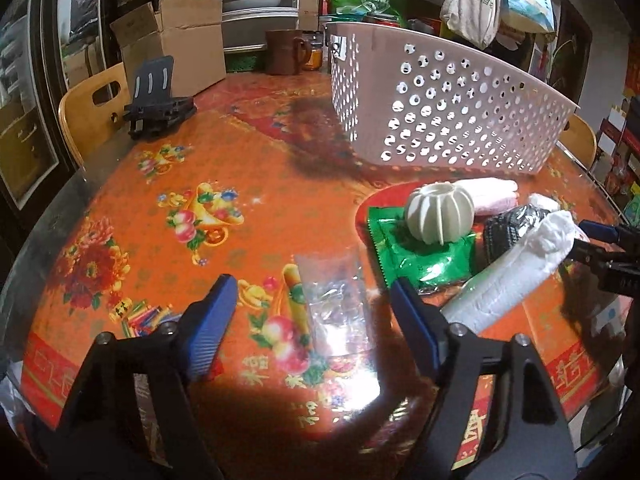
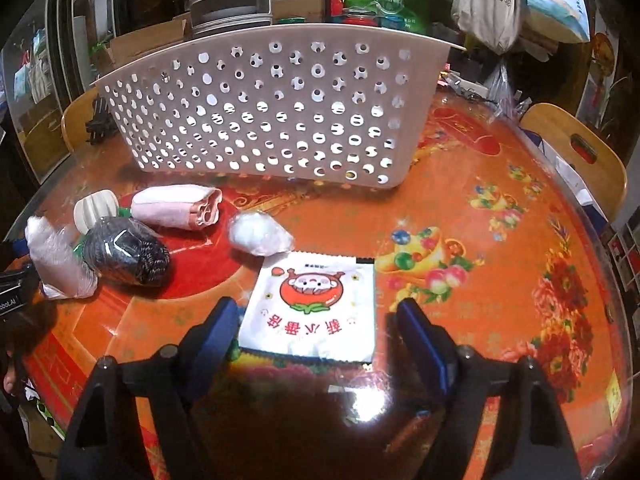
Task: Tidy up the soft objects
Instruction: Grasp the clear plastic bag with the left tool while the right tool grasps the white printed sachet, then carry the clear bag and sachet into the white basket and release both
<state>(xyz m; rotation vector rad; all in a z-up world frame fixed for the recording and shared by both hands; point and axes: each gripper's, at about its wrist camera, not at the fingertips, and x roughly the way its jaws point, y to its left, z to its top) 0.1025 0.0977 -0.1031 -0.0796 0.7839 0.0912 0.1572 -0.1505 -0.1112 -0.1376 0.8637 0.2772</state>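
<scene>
My left gripper [image 1: 312, 300] is open, with a clear plastic packet [image 1: 338, 306] lying on the table between its fingers. To its right lie a green packet [image 1: 424, 254], a pale ribbed ball [image 1: 438, 214], a pink rolled cloth [image 1: 494, 196], a dark bagged roll [image 1: 506, 226] and a white bagged roll [image 1: 508, 272]. My right gripper [image 2: 314, 320] is open around a white cartoon packet [image 2: 314, 308]. Left of it lie a white bagged lump [image 2: 260, 234], the pink cloth [image 2: 178, 206], the dark roll [image 2: 126, 250], the ribbed ball [image 2: 94, 208] and the white roll [image 2: 60, 258]. The white perforated basket [image 1: 440, 108] [image 2: 260, 108] stands behind.
The round table [image 1: 200, 152] has an orange floral cover. A black stand [image 1: 156, 98], a cardboard box [image 1: 176, 40] and a brown mug [image 1: 286, 52] sit at the far left. Wooden chairs [image 2: 576, 152] stand at the table's edge. Cluttered shelves fill the background.
</scene>
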